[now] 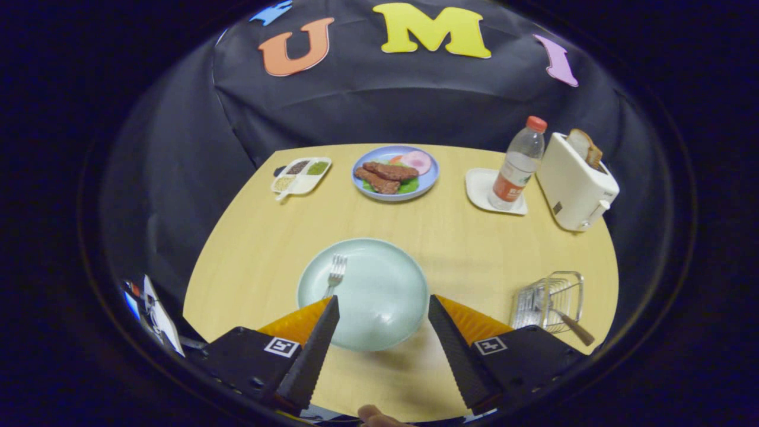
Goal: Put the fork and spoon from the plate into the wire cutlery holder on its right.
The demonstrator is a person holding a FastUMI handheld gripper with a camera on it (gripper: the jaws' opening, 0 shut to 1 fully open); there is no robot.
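We see the claw [383, 302] spread wide, gripping nothing, its two fingers standing above the near half of the plate [388, 308]. The plate sits on the wooden surface [267, 237], pale green, round. The fork [335, 274] lies on the plate's left part, tines pointing away from us, its handle running back under the left finger's tip; we cannot tell whether they touch. To the right of the plate, well apart from it, sits the wire holder [548, 299], just beyond the right finger. A utensil with a brown handle [574, 327] already rests in the holder, handle sticking out toward us; its head is hidden in the wire, so we cannot say for sure it is the spoon.

Farther back on the surface: a divided tray [301, 175] with small fillings at the left, a blue plate of food [395, 172] in the middle, a bottle [517, 164] with a red cap standing on a small white tray [479, 187], and a white toaster [578, 181] with bread in its slot at the right. A fingertip [373, 415] shows at the near edge, between the fingers.
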